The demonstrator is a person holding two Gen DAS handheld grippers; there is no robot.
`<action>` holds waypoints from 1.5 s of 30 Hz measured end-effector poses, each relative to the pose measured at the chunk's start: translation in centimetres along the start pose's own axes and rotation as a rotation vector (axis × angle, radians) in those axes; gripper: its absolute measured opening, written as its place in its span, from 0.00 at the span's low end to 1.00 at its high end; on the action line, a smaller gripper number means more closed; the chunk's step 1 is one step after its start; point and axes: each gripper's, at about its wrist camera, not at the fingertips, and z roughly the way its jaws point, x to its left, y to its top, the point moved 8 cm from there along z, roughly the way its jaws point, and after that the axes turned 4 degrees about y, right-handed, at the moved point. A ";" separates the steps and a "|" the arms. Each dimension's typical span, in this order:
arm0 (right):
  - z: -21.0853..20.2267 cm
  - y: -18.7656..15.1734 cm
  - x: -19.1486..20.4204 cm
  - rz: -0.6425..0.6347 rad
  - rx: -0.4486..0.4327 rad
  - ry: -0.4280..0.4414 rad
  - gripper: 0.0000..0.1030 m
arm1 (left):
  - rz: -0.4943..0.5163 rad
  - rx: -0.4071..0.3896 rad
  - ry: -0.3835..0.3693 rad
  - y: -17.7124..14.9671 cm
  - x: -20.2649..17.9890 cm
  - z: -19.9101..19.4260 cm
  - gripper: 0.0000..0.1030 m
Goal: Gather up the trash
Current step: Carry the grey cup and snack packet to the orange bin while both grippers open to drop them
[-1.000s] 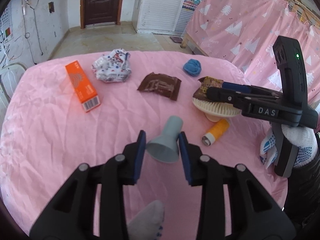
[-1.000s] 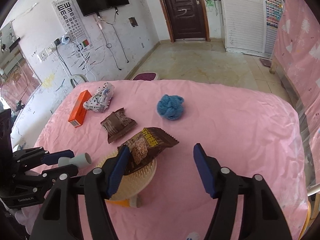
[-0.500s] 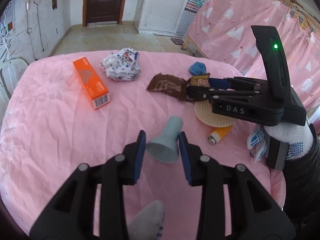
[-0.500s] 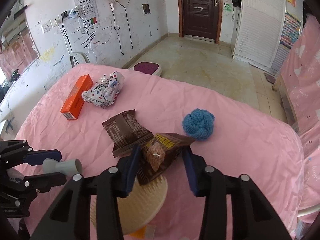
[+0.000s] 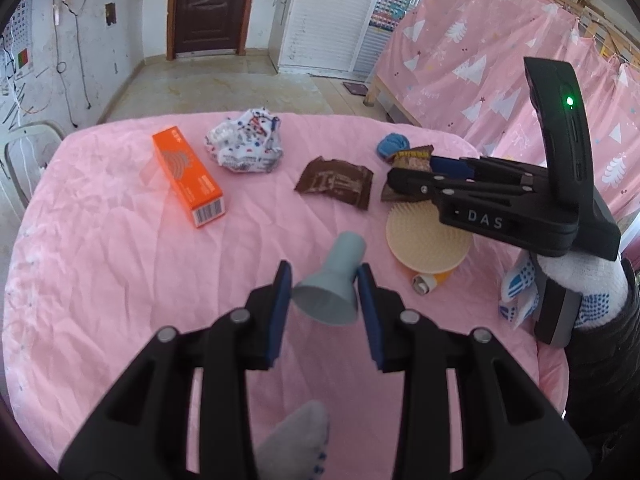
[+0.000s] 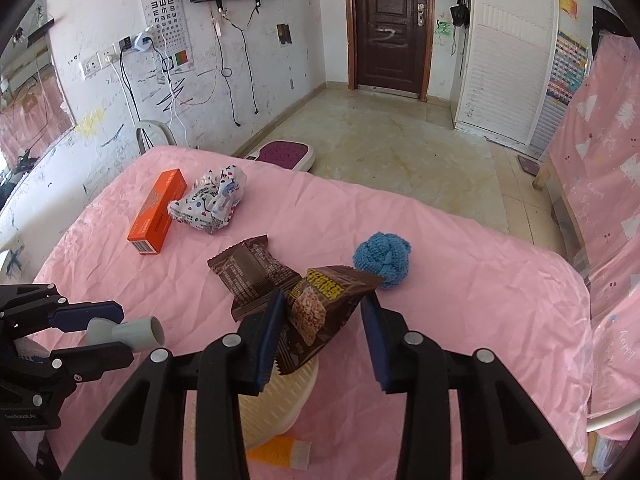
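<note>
Brown snack wrapper [image 6: 324,312] sits pinched in our right gripper [image 6: 320,332] above the brush [image 5: 428,240], while our left gripper [image 5: 325,300] clamps the grey funnel [image 5: 332,280], its spout pointing away over the pink worktop [image 5: 100,260].

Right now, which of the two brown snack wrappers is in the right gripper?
The brown wrapper with yellow lettering, clamped in the right gripper. The plain dark brown wrapper lies flat on the pink cloth.

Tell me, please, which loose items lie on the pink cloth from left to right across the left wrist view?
orange box → crumpled white wrapper → flat brown wrapper → blue knitted ball
</note>
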 end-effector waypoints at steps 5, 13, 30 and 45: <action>-1.6 -0.1 -0.5 0.018 -0.038 0.000 0.28 | 0.019 -0.018 0.019 0.4 -0.9 -0.8 0.31; -5.8 -0.9 -2.5 0.061 -0.125 -0.009 0.28 | 0.072 -0.056 0.043 1.0 -3.8 -2.3 0.31; -16.8 -7.5 -12.8 0.253 -0.313 -0.089 0.28 | 0.223 -0.071 -0.036 2.6 -16.9 -0.9 0.31; -21.7 -17.1 -22.2 0.426 -0.331 -0.198 0.28 | 0.350 -0.020 -0.143 1.9 -28.6 2.4 0.31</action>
